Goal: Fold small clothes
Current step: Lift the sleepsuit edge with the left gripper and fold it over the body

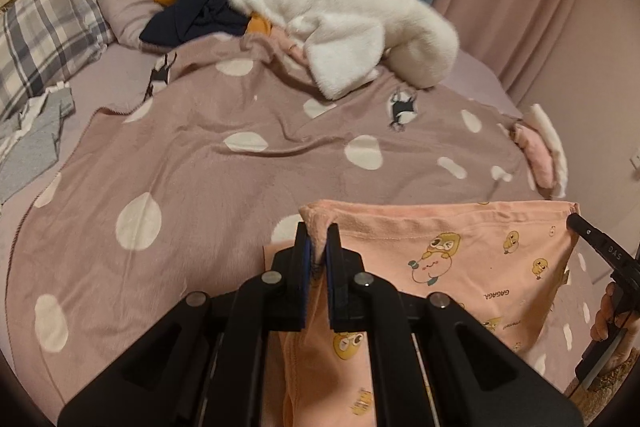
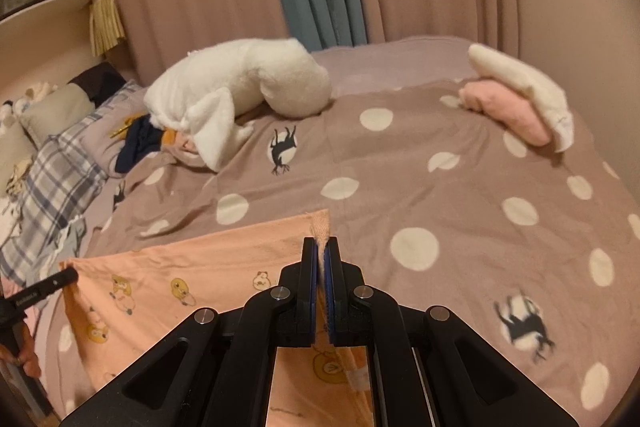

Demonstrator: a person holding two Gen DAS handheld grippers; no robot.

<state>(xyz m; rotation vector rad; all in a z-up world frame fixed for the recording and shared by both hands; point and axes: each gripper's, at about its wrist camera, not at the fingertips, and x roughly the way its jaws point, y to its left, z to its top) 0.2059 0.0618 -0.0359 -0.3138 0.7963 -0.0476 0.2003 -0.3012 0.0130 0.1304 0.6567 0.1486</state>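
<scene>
A grey checked pillow [image 1: 44, 27] lies at the left of the bed, a white plush toy [image 1: 340, 15] further right. The left gripper [image 1: 317, 241] pinches 1 top corner of the pink garment [image 1: 460, 259]; the right gripper [image 2: 321, 247] pinches the other corner. The garment hangs stretched between the 2, above the dotted blanket [image 2: 440, 187]. Folded pink and white cloths [image 2: 516, 107] sit far right.

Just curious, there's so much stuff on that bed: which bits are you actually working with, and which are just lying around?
In use: peach garment, left gripper, right gripper.
Lying about: white plush toy, navy cloth, plaid pillow, pink and white folded pile.
</scene>
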